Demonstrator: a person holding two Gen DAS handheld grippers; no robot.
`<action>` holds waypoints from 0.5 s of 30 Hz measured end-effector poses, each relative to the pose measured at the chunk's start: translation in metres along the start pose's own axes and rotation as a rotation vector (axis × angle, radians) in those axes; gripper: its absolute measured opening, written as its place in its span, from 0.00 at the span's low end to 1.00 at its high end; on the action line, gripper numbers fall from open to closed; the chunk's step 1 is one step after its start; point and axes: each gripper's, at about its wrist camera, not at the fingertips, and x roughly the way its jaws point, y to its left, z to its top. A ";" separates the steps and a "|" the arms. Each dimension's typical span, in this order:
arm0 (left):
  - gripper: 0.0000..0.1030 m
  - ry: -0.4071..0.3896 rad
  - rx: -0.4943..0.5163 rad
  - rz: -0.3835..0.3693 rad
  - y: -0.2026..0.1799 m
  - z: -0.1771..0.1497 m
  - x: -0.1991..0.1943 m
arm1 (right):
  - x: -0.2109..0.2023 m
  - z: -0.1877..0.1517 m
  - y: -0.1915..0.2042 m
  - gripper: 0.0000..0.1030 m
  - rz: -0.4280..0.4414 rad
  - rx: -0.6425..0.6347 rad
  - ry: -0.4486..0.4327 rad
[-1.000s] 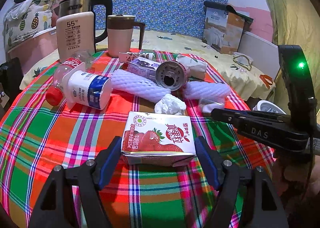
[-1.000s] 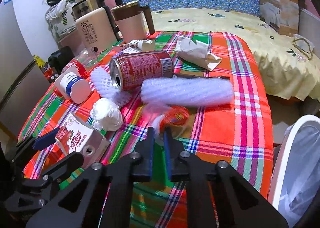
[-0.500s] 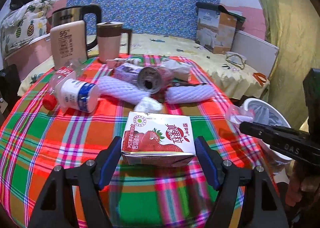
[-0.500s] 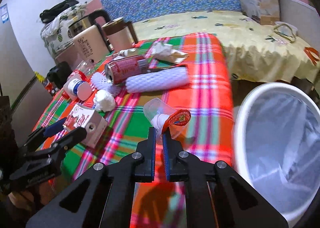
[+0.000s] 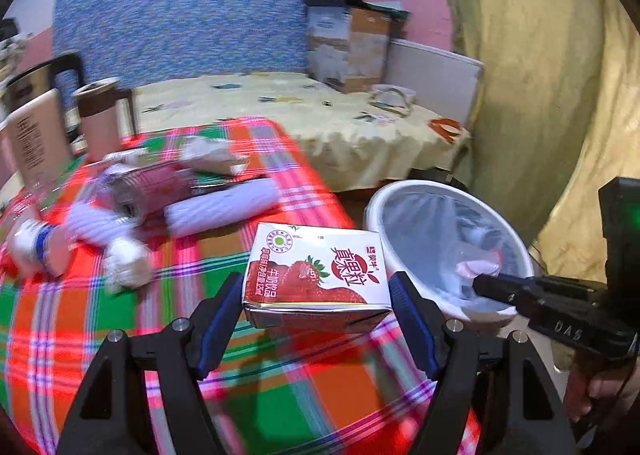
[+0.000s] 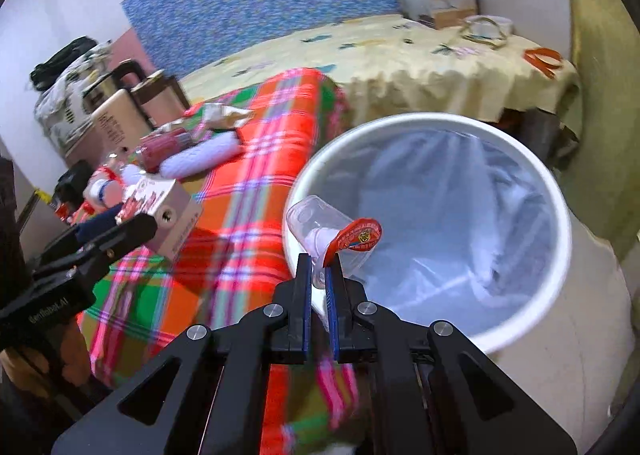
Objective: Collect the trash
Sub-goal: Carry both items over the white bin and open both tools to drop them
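Swung off the table (image 6: 256, 175) toward the bin (image 6: 560, 215): right gripper (image 6: 318, 287) pinching cup (image 6: 320, 223) over its rim, left gripper (image 5: 316, 295) clamping carton (image 5: 316, 275) at the table edge.

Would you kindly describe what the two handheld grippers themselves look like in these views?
Both the left gripper and the right gripper are black, angular plastic frames with silver screws at the joints and blue pads lining the fingers. From the side, the right one bears white "DAS" lettering and a green light; the left one shows white "GenRobot.AI" lettering.
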 end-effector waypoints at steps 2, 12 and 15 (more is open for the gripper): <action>0.73 0.005 0.030 -0.031 -0.016 0.003 0.007 | -0.002 -0.003 -0.009 0.09 -0.019 0.020 0.006; 0.73 0.043 0.131 -0.146 -0.075 0.013 0.038 | -0.007 -0.009 -0.041 0.09 -0.066 0.081 0.012; 0.73 0.062 0.147 -0.168 -0.083 0.014 0.045 | -0.006 -0.008 -0.047 0.09 -0.072 0.093 0.019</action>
